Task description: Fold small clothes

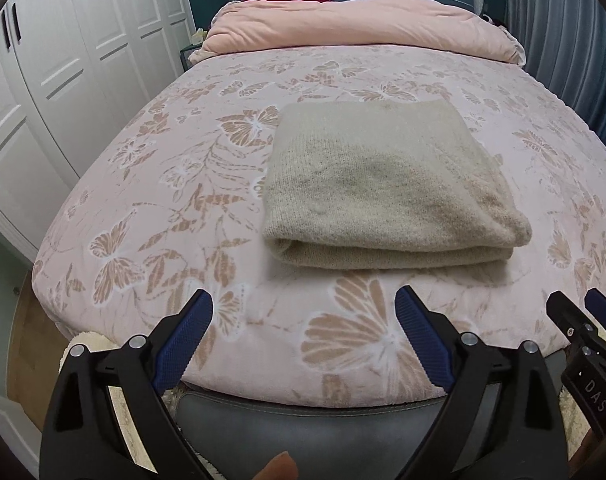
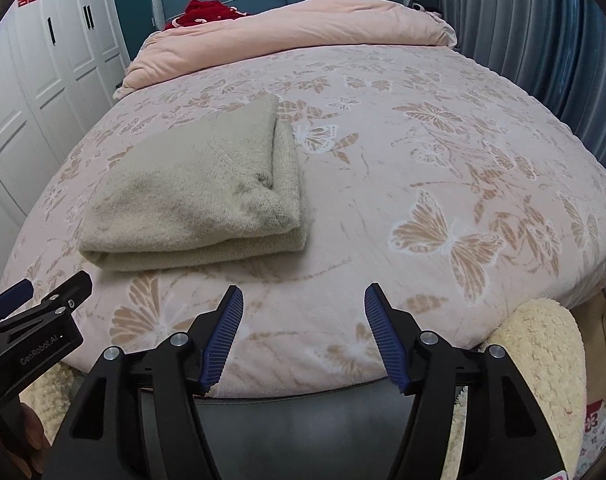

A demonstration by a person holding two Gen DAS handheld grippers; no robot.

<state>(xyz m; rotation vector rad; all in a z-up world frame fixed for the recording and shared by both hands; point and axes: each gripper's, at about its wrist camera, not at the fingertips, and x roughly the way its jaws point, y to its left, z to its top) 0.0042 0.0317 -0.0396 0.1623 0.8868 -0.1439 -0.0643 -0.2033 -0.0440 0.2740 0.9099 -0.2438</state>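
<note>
We find the folded beige knit garment (image 1: 387,188) on the pink butterfly-print bedspread (image 2: 443,184), just beyond both empty, wide-spread grippers: left gripper (image 1: 305,308) nearer, right gripper (image 2: 303,300) offset rightward.

Both tools are built alike. The left gripper (image 1: 305,304) has two black plastic arms, angular and cut through with triangular openings, each ending in a blue ribbed pad (image 1: 423,340). Round silver screws (image 1: 136,341) sit on the joints of its arms. The right gripper (image 2: 303,300) carries the same blue ridged pads (image 2: 223,340) and silver pivots (image 2: 427,337). Seen beside the right gripper, the left one's black side bears white lettering reading GenRobot.AI (image 2: 37,350). Beside the left gripper, the right one's flank shows the white letters DAS (image 1: 595,396).
</note>
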